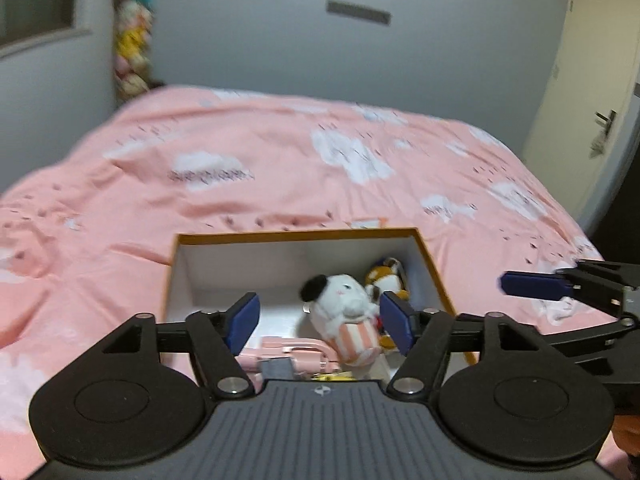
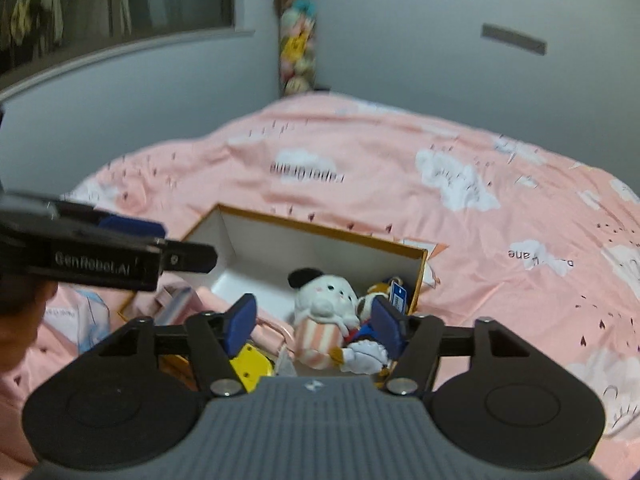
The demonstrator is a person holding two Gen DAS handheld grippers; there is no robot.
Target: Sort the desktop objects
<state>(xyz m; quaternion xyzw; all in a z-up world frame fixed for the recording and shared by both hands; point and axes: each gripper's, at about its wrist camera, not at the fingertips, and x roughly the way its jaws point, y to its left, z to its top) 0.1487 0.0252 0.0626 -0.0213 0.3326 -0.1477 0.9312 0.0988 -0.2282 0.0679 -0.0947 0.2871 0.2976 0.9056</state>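
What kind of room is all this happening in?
Most likely a bedroom. A bed with a pink cloud-printed cover fills the view, a hanging column of plush toys sits in the corner, and a white door with a metal handle stands at the right. An orange-rimmed cardboard box rests on the bed.

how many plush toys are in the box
2, maybe more hidden: a white plush mid-box in a striped outfit, and an orange-and-white plush right beside it, against the box right wall.

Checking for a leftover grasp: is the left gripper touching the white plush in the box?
Apart. In the left wrist view the left gripper is open, and box interior shows between each blue pad and the white plush, which lies in the orange-rimmed box beyond.
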